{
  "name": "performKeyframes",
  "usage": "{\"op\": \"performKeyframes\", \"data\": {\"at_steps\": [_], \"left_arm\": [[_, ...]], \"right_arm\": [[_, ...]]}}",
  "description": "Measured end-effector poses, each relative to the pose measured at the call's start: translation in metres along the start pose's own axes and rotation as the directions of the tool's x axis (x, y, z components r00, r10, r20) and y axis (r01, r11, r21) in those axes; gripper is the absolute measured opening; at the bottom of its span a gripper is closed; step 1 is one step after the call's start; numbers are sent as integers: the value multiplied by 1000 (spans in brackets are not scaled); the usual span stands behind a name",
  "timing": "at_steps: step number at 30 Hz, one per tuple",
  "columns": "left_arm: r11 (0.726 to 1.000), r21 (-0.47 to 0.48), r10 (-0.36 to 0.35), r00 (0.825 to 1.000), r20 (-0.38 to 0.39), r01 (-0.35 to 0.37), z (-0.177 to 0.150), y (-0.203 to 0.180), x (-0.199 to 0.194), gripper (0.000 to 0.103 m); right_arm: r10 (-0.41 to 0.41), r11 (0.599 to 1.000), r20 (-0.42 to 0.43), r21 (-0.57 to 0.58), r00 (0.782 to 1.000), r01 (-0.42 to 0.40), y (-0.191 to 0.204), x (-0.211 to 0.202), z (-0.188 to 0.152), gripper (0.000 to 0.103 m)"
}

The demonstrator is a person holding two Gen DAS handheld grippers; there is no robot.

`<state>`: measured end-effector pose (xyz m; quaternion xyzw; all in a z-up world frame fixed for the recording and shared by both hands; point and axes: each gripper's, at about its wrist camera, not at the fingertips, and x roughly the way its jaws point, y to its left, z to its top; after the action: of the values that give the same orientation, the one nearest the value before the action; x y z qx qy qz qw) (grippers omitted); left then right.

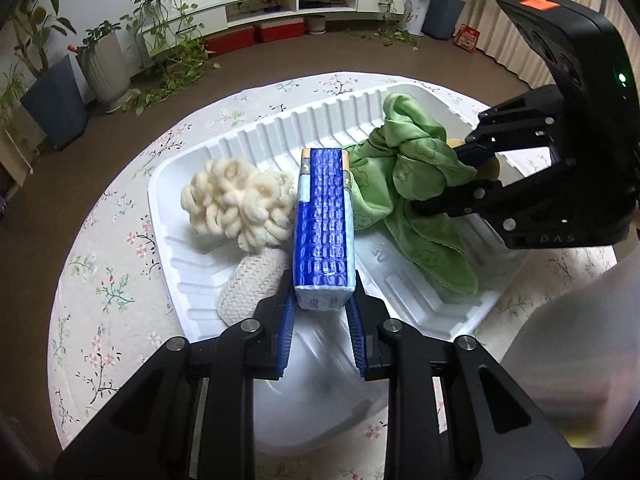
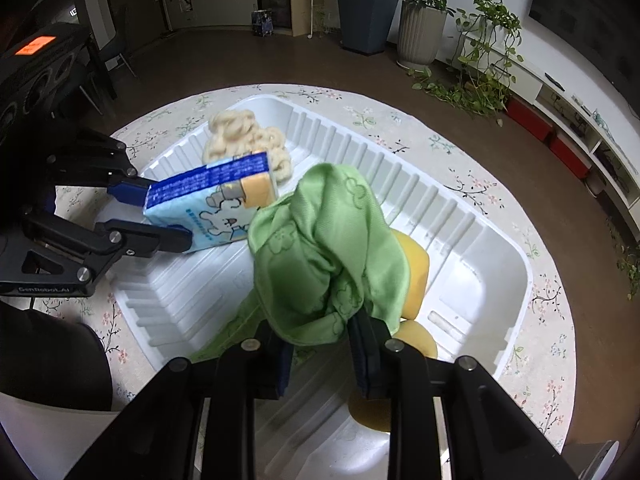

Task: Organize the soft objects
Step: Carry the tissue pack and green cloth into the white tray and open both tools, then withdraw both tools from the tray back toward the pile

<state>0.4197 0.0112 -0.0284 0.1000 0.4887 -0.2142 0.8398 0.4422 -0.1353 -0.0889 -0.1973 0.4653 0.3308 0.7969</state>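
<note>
My left gripper [image 1: 323, 296] is shut on a blue tissue pack [image 1: 324, 232], which stands on its narrow side over a white foam tray [image 1: 280, 128]. A cream looped yarn scrubber [image 1: 236, 204] with a knitted handle lies in the tray, touching the pack's left side. To the right, my right gripper [image 1: 440, 178] is shut on a bunched green cloth [image 1: 416, 160]. In the right wrist view the right gripper [image 2: 320, 328] pinches the green cloth [image 2: 320, 240] above the tray [image 2: 480, 240]. Yellow sponges [image 2: 416, 276] lie partly hidden under it. The left gripper [image 2: 170, 214] holds the tissue pack [image 2: 216, 204] there.
The tray sits on a round table with a floral cloth [image 1: 120, 280]. Brown floor surrounds it. Potted plants [image 1: 104, 64], a low white shelf [image 1: 296, 0] and red boxes line the far wall. A pale sleeve [image 1: 580, 340] is at the right edge.
</note>
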Motion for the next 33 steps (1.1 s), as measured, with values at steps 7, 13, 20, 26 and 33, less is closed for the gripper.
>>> {"op": "performKeyframes", "data": {"at_steps": [7,13,20,26,33], "left_arm": [[999,-20,29,1000,2,-29,-2,7,-2,39],[998,-23,58,998,36,-57,-2,8,-12,86],[995,-34,98,994,52,-96,1,12,-21,103],[990,-73,125,986,107,-118,-2,20,-35,103],[982,-138,157,970,184,-133,-8,36,-68,103]], "right_arm": [[-10,1000,10,13,1000,10,-3,-5,0,49],[-16,1000,29,18,999,16,-5,-15,-4,78],[-4,1000,73,26,997,2,-7,-30,-3,103],[-30,998,140,58,990,22,-19,-51,-3,103],[-102,984,237,167,966,62,-40,-87,-14,103]]}}
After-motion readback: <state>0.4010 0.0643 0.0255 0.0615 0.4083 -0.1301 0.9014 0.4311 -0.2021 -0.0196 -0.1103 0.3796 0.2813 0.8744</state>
